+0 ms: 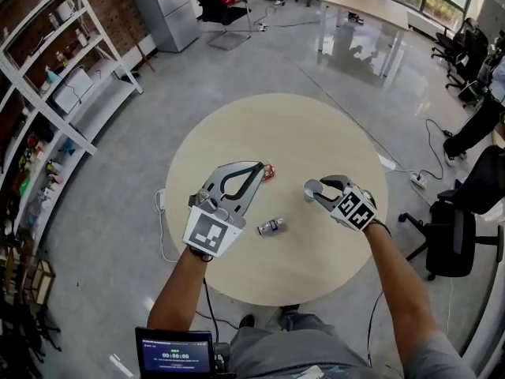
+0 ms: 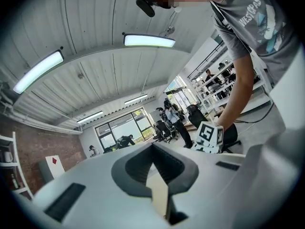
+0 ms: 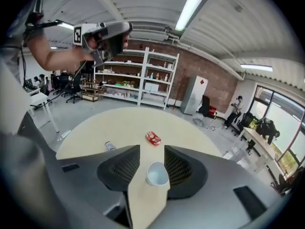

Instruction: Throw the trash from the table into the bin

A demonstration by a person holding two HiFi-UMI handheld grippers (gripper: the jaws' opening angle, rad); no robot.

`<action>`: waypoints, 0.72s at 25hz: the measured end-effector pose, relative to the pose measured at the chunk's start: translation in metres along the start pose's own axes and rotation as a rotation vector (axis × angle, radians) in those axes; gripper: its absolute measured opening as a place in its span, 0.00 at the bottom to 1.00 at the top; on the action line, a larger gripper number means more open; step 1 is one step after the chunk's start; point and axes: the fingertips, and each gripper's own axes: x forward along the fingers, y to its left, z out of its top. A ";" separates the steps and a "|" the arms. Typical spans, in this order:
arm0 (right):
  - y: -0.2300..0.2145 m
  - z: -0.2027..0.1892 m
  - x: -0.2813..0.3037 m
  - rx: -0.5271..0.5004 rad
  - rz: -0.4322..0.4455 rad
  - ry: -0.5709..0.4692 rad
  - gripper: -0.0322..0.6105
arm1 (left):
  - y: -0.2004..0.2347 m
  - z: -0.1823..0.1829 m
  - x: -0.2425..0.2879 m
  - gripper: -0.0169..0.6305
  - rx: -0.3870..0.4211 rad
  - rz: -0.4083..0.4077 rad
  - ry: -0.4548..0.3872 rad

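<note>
On the round beige table (image 1: 237,125) lie a red wrapper (image 1: 268,170), a small crushed can (image 1: 271,227) and a white cup (image 1: 312,186). My right gripper (image 1: 317,195) points down at the table with its jaws open, and the cup (image 3: 157,173) stands between them; I see no pad pressing on it. Beyond the jaws lie the wrapper (image 3: 153,137) and, to their left, the can (image 3: 109,146). My left gripper (image 1: 259,166) is shut and empty, with its tips just left of the wrapper. In the left gripper view, the left gripper (image 2: 153,144) looks level across the room. No bin is in view.
White shelving (image 1: 63,93) lines the left wall. A long desk (image 1: 367,6) stands at the far end, and black office chairs (image 1: 465,227) stand to the right of the table. A white cable (image 1: 162,227) lies on the floor by the table's left edge.
</note>
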 end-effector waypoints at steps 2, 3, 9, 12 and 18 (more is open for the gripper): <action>0.002 -0.031 0.031 0.002 0.053 0.057 0.26 | -0.004 -0.009 0.008 0.09 -0.013 0.009 0.019; 0.004 -0.045 0.046 -0.007 0.073 0.087 0.26 | -0.004 -0.014 0.011 0.09 -0.021 0.013 0.029; 0.013 -0.101 0.124 -0.122 0.140 0.312 0.26 | 0.010 -0.043 0.006 0.09 -0.043 0.030 0.071; 0.011 -0.117 0.135 -0.193 0.123 0.383 0.26 | 0.009 -0.045 0.001 0.09 -0.041 0.037 0.081; 0.000 -0.065 0.112 -0.186 0.014 0.284 0.10 | 0.021 -0.036 -0.015 0.09 -0.044 0.044 0.051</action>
